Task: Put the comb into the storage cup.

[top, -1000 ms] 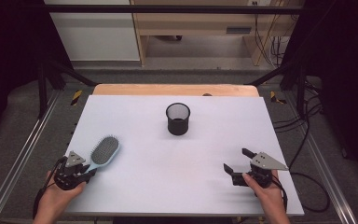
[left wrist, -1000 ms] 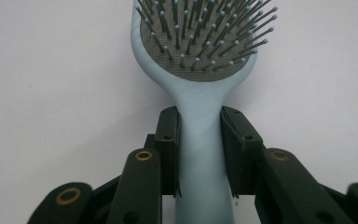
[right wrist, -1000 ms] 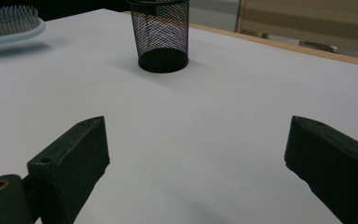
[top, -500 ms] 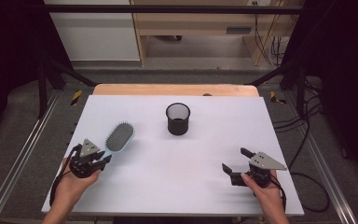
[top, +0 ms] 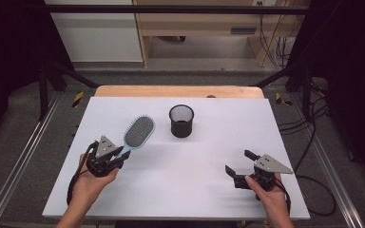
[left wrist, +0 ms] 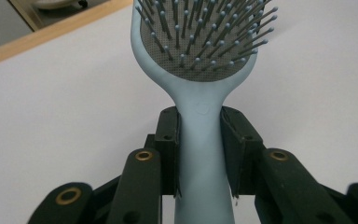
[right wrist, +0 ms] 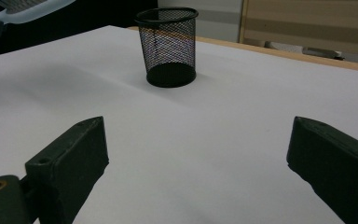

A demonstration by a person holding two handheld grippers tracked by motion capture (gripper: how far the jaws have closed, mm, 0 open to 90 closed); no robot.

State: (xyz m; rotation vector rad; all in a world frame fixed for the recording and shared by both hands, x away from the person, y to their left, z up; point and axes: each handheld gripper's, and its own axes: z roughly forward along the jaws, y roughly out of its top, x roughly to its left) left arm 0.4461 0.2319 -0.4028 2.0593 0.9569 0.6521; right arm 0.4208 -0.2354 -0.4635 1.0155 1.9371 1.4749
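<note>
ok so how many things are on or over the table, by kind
hairbrush: 1, light blue, held in the left gripper
mesh cup: 1, black, upright on the table
grippers: 2, counting the right gripper
total: 4

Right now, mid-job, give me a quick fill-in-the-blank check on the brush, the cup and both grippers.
1. The left gripper is shut on the brush by its ____.
2. The right gripper has its jaws ____ with nothing between them.
3. The mesh cup stands upright and holds ____.
4. The brush's bristles face ____.

Missing words: handle; open; nothing; up
</note>
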